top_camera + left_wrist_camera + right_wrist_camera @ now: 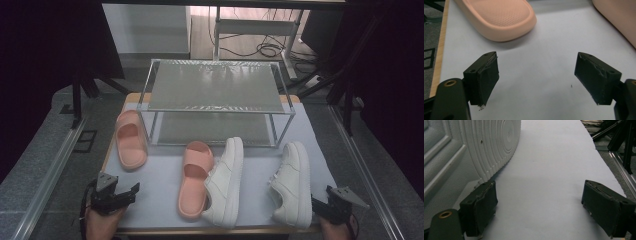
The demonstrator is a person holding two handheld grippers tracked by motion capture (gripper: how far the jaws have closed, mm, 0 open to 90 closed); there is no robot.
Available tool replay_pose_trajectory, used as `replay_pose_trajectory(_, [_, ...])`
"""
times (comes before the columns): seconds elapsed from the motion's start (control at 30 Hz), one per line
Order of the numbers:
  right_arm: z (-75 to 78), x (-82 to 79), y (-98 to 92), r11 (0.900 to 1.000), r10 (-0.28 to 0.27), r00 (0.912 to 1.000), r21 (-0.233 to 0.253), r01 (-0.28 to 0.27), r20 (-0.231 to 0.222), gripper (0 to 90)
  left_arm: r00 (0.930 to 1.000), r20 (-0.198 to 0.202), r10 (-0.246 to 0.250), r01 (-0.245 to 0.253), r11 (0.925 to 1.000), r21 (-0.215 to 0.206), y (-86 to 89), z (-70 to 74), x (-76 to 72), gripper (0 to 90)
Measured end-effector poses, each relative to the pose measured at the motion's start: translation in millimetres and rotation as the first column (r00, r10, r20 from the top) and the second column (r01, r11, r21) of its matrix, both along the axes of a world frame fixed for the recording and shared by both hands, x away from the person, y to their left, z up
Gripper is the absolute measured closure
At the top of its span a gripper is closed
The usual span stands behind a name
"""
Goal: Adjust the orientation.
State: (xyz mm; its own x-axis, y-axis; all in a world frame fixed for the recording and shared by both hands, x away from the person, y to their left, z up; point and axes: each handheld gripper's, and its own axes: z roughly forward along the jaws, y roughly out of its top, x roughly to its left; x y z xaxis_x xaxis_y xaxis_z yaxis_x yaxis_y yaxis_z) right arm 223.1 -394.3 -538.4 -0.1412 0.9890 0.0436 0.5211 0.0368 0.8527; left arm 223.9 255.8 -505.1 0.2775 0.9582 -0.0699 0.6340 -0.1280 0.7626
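Table [165, 180] with pale lilac-white top and light wooden edge, set on grey floor. At its far half, a two-tier metal shoe rack [215, 87] of silvery frame and grey mesh shelves, both shelves bare. In front of the rack, four shoes on the tabletop. At the right, a white lace-up leather sneaker [292, 182], toe toward the rack, heel close to the near edge. Left of it, apart, a second white leather sneaker [225, 182], tilted slightly, toe close to the rack's lower shelf. Touching that one's left side, a pink rubber slide sandal [194, 180], lying lengthwise. Well apart at the far left, beside the rack's left legs, another pink rubber slide sandal [131, 139].

Left hand-held gripper [124, 196] low at the near left corner of the table, jaws spread wide, nothing between them; in the left gripper view [536, 77], bare tabletop between the jaws, the far-left sandal's rounded end [499, 17] ahead and apart.

Right hand-held gripper [320, 205] at the near right corner, just beside the right sneaker's heel; in the right gripper view [539, 210], jaws wide apart and empty, left jaw right next to the ribbed white sole [496, 147], contact not clear.
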Motion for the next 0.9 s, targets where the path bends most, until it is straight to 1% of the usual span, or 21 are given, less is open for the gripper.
replay_pose_trajectory(0.13, [-0.2, 0.1, 0.1, 1.000, 0.000, 1.0000, 0.002, 0.000, 0.002, 13.0, 1.0000, 0.008, -0.001, 0.001, 1.0000, 0.000, 0.4, 3.6, 6.8, 20.4])
replay_pose_trajectory(0.23, [-0.2, 0.1, 0.1, 1.000, 0.000, 1.0000, 0.002, 0.000, 0.002, 13.0, 0.9998, 0.010, -0.014, 0.014, 0.9999, 0.006, 0.0, 6.2, 15.7, 21.8])
replay_pose_trajectory(0.3, [-0.2, 0.1, 0.1, 1.000, 0.000, 1.0000, 0.002, 0.000, 0.002, 13.0, 0.9998, 0.010, -0.017, 0.017, 0.9999, 0.004, 0.3, 6.6, 18.2, 22.0])
replay_pose_trajectory(0.4, [-0.2, 0.1, 0.1, 1.000, 0.000, 1.0000, 0.002, 0.000, 0.002, 13.0, 0.9996, 0.014, -0.025, 0.026, 0.9996, -0.015, 1.6, 7.8, 26.4, 22.8])
replay_pose_trajectory(0.43, [-0.2, 0.1, 0.0, 1.000, 0.001, 1.0000, 0.001, -0.001, 0.002, 13.0, 0.9996, 0.014, -0.025, 0.026, 0.9996, -0.015, 2.2, 8.5, 32.5, 23.5])
replay_pose_trajectory(0.47, [-0.2, 0.1, 0.0, 1.000, 0.001, 1.0000, 0.001, -0.001, 0.002, 13.0, 0.9996, 0.014, -0.025, 0.026, 0.9996, -0.015, 2.2, 8.5, 32.5, 23.8])
replay_pose_trajectory(0.5, [-0.2, 0.1, 0.0, 1.000, 0.000, 1.0000, 0.001, 0.000, 0.002, 13.0, 0.9996, 0.014, -0.024, 0.025, 0.9996, -0.013, 3.0, 9.4, 38.7, 24.5])
replay_pose_trajectory(0.53, [-0.2, 0.1, 0.0, 1.000, 0.000, 1.0000, 0.001, 0.000, 0.002, 13.0, 0.9996, 0.014, -0.024, 0.025, 0.9996, -0.013, 3.0, 9.4, 38.7, 25.1])
replay_pose_trajectory(0.67, [-0.3, 0.1, -0.1, 1.000, 0.001, 1.0000, 0.000, -0.001, 0.003, 13.1, 0.9996, 0.020, -0.020, 0.020, 0.9998, -0.006, 5.0, 11.2, 51.4, 27.5])
replay_pose_trajectory(0.7, [-0.3, 0.1, -0.1, 1.000, 0.001, 1.0000, 0.000, -0.001, 0.003, 13.0, 0.9996, 0.022, -0.018, 0.018, 0.9998, -0.001, 6.6, 11.7, 57.9, 29.5])
replay_pose_trajectory(0.73, [-0.3, 0.1, -0.1, 1.000, 0.001, 1.0000, 0.000, -0.001, 0.003, 13.0, 0.9996, 0.022, -0.018, 0.018, 0.9998, -0.001, 6.6, 11.7, 57.9, 31.0])
replay_pose_trajectory(0.83, [-0.3, 0.1, -0.1, 1.000, 0.002, 1.0000, 0.000, -0.002, 0.003, 13.1, 0.9997, 0.024, -0.009, 0.009, 0.9999, 0.004, 8.9, 12.5, 67.4, 32.4])
replay_pose_trajectory(0.9, [-0.2, 0.1, -0.2, 1.000, 0.002, 1.0000, -0.001, -0.002, 0.002, 13.0, 0.9997, 0.024, -0.003, 0.003, 1.0000, -0.003, 10.5, 13.5, 73.1, 34.9])
